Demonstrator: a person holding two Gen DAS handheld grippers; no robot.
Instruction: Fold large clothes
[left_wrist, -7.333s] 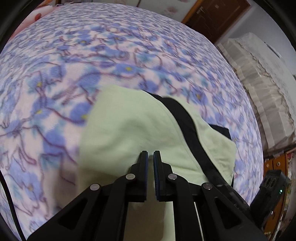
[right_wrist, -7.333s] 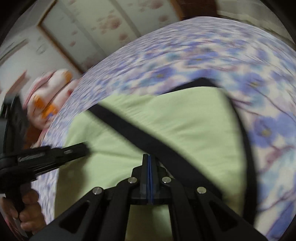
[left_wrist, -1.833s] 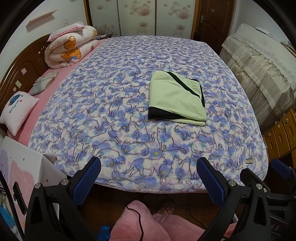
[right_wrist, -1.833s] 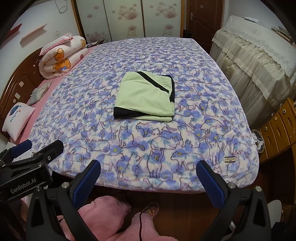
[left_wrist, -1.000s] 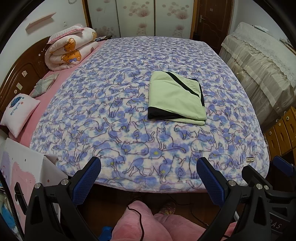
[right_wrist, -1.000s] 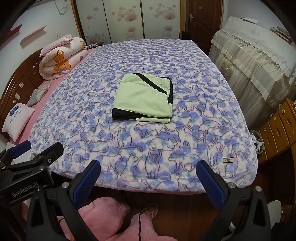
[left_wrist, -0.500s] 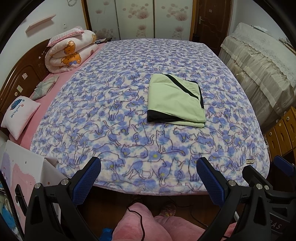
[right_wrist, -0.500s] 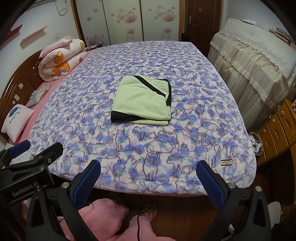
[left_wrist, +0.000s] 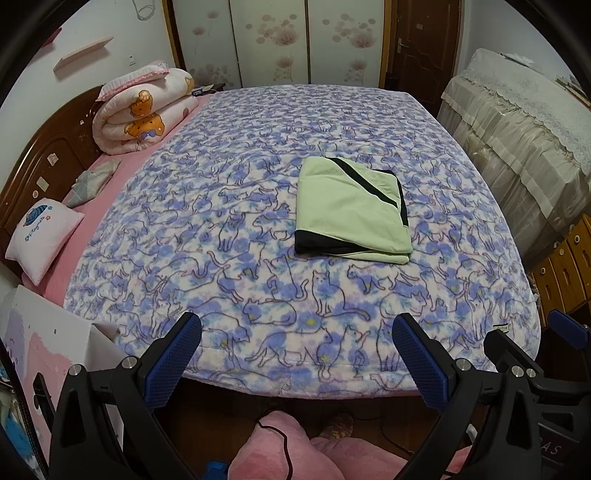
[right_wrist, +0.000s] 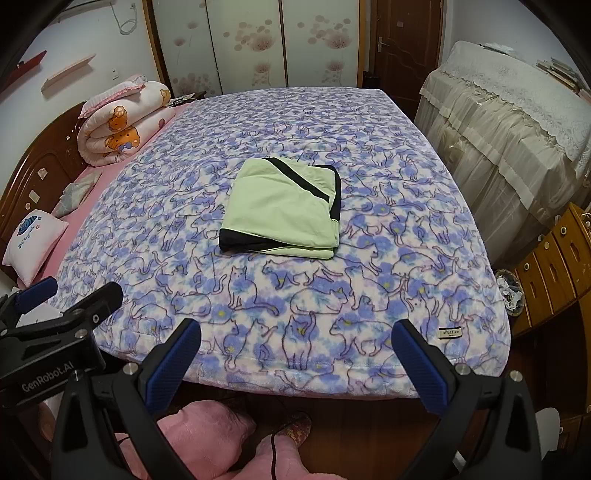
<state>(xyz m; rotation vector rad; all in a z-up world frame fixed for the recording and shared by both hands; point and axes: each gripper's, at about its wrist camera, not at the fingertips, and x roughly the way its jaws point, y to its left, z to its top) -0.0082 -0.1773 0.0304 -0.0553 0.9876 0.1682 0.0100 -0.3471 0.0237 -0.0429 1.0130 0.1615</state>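
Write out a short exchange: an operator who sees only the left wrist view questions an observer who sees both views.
Operator: The green garment lies folded on the blanket. Is the other gripper open?
Observer: Yes, the right gripper is wide open and holds nothing.
Operator: What is on the floor right of the bed?
Observer: A waste basket stands beside the wooden drawers.

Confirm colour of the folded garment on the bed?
Light green folded garment with black trim, lying on the blue-and-white cat-print blanket; clearest in the right wrist view.
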